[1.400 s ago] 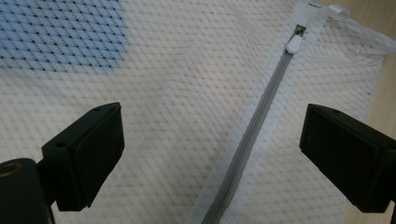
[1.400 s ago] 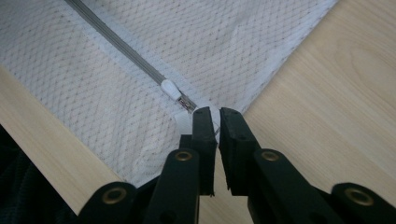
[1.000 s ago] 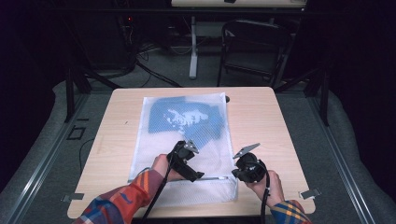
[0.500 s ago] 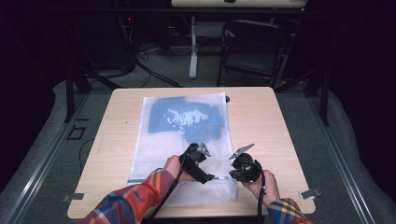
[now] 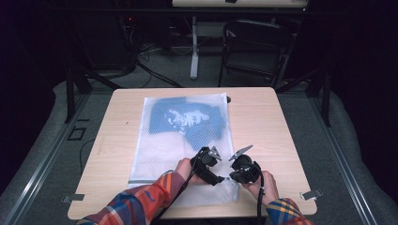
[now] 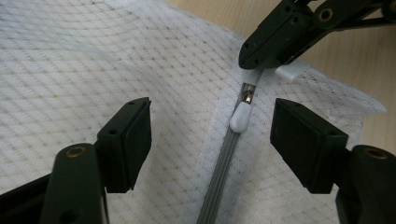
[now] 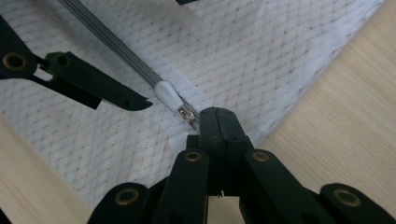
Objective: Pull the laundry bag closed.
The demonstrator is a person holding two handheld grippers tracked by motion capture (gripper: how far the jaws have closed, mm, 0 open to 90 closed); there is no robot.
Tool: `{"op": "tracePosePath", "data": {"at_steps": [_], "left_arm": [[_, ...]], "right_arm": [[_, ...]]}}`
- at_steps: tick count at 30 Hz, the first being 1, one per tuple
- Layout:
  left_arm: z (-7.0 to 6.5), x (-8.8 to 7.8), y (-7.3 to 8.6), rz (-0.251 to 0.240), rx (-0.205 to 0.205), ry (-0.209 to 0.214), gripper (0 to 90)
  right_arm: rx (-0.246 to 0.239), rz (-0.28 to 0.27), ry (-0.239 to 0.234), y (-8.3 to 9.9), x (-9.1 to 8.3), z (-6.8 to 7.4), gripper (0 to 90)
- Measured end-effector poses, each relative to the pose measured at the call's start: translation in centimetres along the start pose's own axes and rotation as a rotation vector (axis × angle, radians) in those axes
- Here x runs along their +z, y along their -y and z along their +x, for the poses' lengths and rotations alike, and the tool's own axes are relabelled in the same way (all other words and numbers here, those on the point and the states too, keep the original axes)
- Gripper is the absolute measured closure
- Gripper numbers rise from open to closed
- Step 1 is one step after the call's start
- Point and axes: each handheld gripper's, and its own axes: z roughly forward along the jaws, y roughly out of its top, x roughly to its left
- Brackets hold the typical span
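At the desk's [image 5: 117, 136] near edge the right tool [image 7: 215, 116] pinches the mesh bag's [image 5: 155, 154] zipper end; the left tool [image 6: 210, 133], spread and just closing, straddles the white zipper pull [image 6: 241, 116] and next must clamp it

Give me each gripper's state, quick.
Left gripper: open, jaws just been closing, astride the zip pull, not touching it.
Right gripper: shut on the mesh bag at the zip's end.
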Motion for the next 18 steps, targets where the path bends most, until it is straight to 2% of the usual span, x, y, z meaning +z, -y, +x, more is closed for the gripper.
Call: {"op": "tracePosePath", "data": {"at_steps": [5,7,11,16,17,18], "left_arm": [[-0.2,0.6,-0.1,-0.001,0.012,0.009,38.9],[-0.2,0.8,-0.1,-0.011,0.018,0.018,42.3],[-0.4,1.2,-0.2,-0.007,0.037,0.027,47.6],[-0.5,1.6,-0.2,-0.016,0.039,0.034,53.5],[-0.5,1.7,-0.2,-0.015,0.041,0.018,54.2],[-0.5,1.7,-0.1,-0.018,0.048,0.021,54.7]], "right_arm": [[0.008,0.016,0.002,0.2,0.4,-0.2,90.0],[0.018,0.004,-0.004,0.3,0.4,-0.2,90.0],[0.021,0.008,-0.003,0.3,0.4,-0.4,90.0],[0.013,0.010,-0.004,0.4,0.4,-0.3,90.0],[0.014,0.006,-0.008,0.4,0.4,-0.4,90.0],[0.014,0.005,-0.008,0.4,0.4,-0.4,90.0]]}}
